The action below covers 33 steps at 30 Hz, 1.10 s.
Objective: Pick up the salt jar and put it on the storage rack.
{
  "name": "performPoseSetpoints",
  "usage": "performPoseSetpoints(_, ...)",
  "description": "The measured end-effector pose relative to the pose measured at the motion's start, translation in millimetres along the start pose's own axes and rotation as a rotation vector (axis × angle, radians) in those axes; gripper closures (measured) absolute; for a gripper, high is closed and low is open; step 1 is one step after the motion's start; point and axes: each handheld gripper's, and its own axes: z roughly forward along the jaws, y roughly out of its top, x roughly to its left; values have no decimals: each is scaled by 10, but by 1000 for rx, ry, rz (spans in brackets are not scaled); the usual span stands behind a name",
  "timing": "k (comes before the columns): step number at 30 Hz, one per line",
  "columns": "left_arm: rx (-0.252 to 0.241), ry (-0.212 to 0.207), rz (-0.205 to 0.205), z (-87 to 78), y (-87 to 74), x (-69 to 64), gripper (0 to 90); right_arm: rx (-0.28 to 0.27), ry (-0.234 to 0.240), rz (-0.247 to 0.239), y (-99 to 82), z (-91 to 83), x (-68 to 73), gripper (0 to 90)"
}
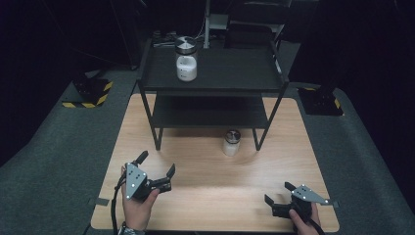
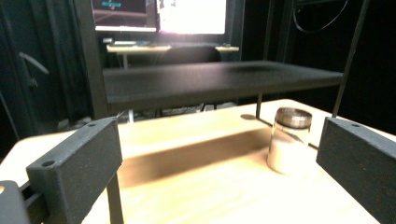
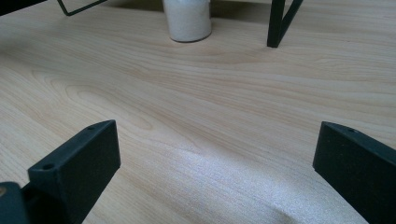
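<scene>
From above, a second jar (image 1: pixel 186 59) tops the rack (image 1: pixel 215 73); both grippers (image 1: pixel 156 168) (image 1: pixel 279 193) hover empty, jaws spread.

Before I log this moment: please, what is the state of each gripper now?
Left gripper: open, holding nothing.
Right gripper: open, holding nothing.
</scene>
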Motion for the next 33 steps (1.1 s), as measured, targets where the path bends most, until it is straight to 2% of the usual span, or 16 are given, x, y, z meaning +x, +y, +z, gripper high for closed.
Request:
performPoseSetpoints(14,91,15,-23,-34,-298,12,4,1,0,1,2,2,-3,3)
performPoseSetpoints(20,144,28,-19,-33,-334,32,5,-2,1,0,-3,3,-9,3)
performPoseSetpoints(26,191,31,-32,-33,-376,45,5,-2,5,-2,-2,3,-13,3)
performPoseSetpoints(33,247,28,-16,0,-358,34,5,4,6,1,8,6,-12,3)
